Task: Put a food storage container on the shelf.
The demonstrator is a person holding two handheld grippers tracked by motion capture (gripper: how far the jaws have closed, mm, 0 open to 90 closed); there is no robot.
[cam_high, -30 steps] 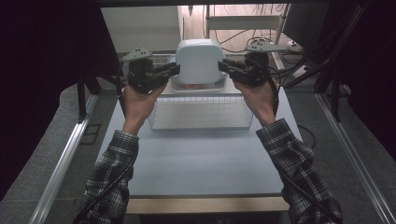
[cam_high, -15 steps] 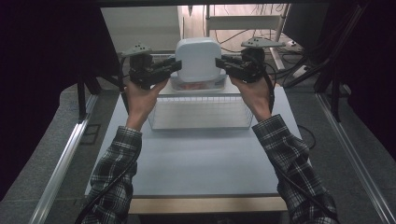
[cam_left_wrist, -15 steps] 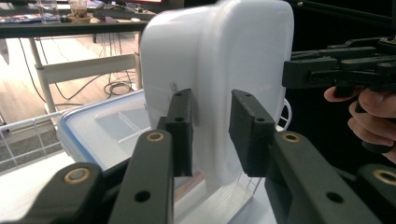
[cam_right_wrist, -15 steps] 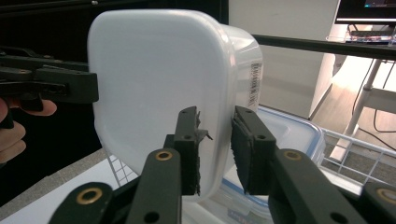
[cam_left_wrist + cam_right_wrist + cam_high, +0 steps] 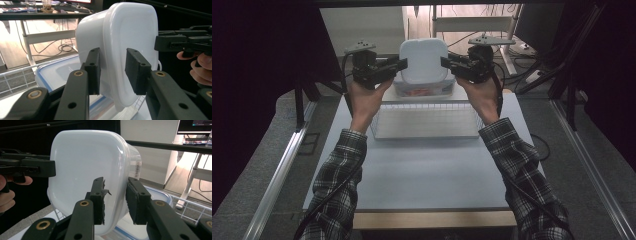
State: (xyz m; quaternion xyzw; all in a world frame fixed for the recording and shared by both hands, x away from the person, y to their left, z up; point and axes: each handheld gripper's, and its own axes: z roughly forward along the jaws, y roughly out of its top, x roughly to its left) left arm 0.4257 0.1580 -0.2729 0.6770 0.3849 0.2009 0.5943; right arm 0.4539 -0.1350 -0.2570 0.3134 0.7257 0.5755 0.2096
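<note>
White tub (image 5: 423, 61) (barcode label unreadable), left claw (image 5: 401, 64) and right claw (image 5: 445, 62) apart, just opening around its rim.

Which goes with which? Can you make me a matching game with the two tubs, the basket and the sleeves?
Things:
1. white lidded tub
2. blue-rimmed tub
3. wire basket
4. sleeves

Descriptions:
A. checked pattern
B. underneath the other tub
C. white grid, nearer the person than the tubs
D. stacked on top

Pairs: 1-D, 2-B, 3-C, 4-A
</note>
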